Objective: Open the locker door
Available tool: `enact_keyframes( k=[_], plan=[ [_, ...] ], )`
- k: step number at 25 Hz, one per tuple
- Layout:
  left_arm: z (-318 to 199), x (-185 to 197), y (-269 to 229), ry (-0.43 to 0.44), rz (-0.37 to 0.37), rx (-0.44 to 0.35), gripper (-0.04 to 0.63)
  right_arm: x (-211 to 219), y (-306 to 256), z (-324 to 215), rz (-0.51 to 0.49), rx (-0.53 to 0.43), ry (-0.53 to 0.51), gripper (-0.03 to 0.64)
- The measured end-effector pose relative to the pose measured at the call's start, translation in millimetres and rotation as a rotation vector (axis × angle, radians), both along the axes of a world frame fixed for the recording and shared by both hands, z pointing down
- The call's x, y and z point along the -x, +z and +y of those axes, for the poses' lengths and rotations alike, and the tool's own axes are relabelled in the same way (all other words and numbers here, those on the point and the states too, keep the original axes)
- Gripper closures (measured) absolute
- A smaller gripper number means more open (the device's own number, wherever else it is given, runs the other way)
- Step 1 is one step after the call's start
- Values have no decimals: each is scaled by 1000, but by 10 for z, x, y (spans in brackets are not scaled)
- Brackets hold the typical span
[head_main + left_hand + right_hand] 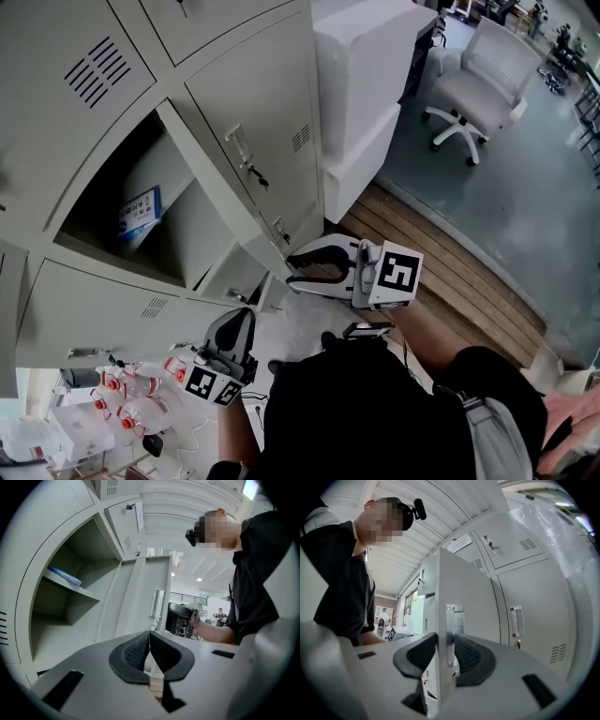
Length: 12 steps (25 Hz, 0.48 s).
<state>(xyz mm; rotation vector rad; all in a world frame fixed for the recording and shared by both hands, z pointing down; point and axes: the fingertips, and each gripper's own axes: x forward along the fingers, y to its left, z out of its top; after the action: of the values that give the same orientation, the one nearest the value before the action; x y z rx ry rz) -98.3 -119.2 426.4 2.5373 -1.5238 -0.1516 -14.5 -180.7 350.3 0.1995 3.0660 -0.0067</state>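
as one door [465,597] gapes, right gripper [445,645] clamps it.

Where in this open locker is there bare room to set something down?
Below the shelf, the compartment floor is bare between its walls. Above, the blue packet takes part of the shelf. Crowded: the bottles beside the left gripper.

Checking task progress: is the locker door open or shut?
Open. The locker door is swung out, its edge gripped in the right claw; its compartment stands exposed.
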Motion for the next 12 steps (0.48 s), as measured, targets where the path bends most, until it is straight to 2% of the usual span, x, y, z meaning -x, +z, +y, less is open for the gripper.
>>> enact_keyframes(
  k=[12],
  plan=[
    [-29,-67,-8,24,5,0,578,-132,7,-88,-14,16,47,495]
  ],
)
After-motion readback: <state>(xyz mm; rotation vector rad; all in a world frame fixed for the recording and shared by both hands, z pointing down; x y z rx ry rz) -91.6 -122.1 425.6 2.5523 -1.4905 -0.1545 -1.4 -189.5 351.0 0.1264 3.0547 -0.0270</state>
